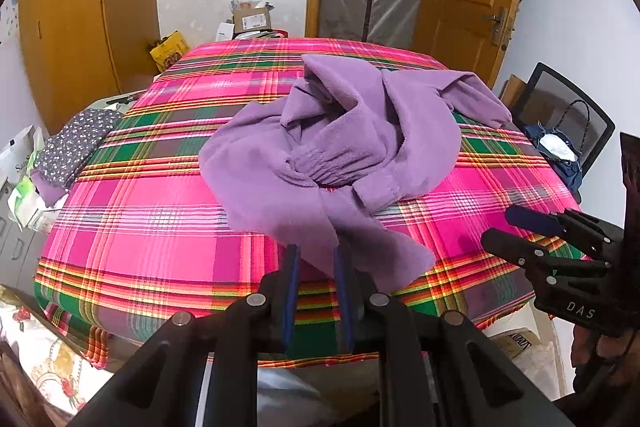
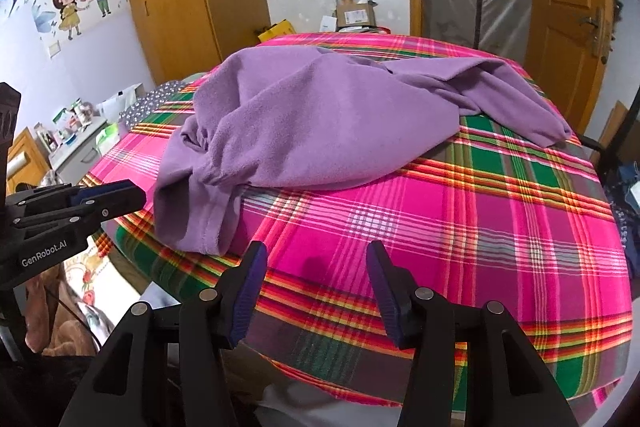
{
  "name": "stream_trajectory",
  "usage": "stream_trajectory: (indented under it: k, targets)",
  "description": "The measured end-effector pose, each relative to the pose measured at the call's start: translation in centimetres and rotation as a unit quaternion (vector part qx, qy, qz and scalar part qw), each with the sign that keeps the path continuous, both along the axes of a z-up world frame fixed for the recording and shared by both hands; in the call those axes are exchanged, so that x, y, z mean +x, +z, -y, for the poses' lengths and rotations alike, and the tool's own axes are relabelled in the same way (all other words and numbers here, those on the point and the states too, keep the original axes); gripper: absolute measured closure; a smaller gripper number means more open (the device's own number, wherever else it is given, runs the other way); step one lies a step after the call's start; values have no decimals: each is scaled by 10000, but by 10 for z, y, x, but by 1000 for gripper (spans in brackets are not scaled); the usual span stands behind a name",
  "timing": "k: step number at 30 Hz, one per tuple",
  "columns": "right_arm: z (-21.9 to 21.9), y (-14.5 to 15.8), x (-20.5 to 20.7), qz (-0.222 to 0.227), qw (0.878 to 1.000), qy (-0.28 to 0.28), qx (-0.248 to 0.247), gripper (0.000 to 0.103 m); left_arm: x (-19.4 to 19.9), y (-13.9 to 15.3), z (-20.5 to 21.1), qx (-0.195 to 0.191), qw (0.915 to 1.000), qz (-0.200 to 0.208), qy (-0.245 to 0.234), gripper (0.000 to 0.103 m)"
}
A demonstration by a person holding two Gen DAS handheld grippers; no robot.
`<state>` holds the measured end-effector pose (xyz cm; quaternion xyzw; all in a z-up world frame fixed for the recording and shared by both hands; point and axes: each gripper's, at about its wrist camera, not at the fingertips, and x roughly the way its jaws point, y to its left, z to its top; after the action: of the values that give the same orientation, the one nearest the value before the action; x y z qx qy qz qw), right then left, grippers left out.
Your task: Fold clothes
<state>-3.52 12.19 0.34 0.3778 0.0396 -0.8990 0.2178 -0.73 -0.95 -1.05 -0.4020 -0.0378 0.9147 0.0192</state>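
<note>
Left wrist: purple fleece garment [image 1: 320,155] hem touching left tool [image 1: 316,255].

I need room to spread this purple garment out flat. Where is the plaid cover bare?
Bare plaid cover lies ahead of the right gripper, between the purple garment and the near and right edges. There is also a bare strip left of the garment toward the spotted cloth. The middle and far right are crowded by the bunched garment.
</note>
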Motion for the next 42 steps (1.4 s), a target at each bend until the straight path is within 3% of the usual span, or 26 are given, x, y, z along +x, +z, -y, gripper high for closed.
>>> stream_trajectory:
  k: [20, 32, 42]
  targets:
    - [9, -1, -1, 52, 9998, -8, 168, 50, 1, -5, 6, 204, 9994, 132, -240, 85]
    - [13, -5, -5, 97, 9997, 61, 214, 50, -1, -3, 10, 86, 9999, 90, -117, 85]
    - [22, 5, -20, -109, 9993, 275, 247, 50, -14, -4, 30, 235, 9995, 111, 156, 85]
